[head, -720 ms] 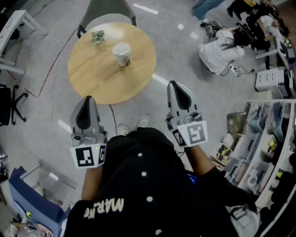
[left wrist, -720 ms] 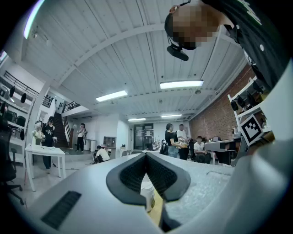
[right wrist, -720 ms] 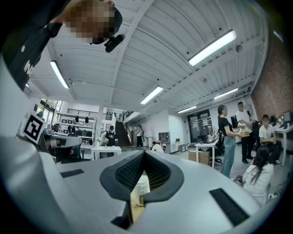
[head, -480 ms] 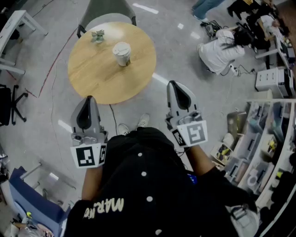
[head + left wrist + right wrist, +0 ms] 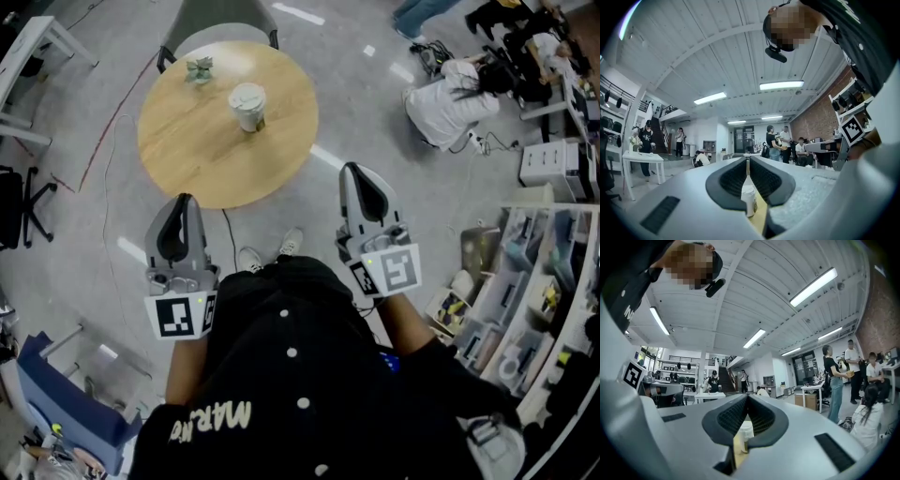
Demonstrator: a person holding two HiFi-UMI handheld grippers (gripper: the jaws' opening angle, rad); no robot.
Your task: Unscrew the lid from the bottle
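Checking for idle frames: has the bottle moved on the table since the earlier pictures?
No. The bottle stands at the same spot on the round table, equally near the small green item.

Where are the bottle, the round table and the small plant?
bottle (image 5: 249, 116): head view, on its pale body.
round table (image 5: 202, 150): head view, on bare wood.
small plant (image 5: 199, 69): head view, on its leaves.

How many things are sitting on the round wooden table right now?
2. The white bottle stands near the middle of the table; a small greenish object sits at its far edge, near the chair. Nothing looks hidden in the head view.
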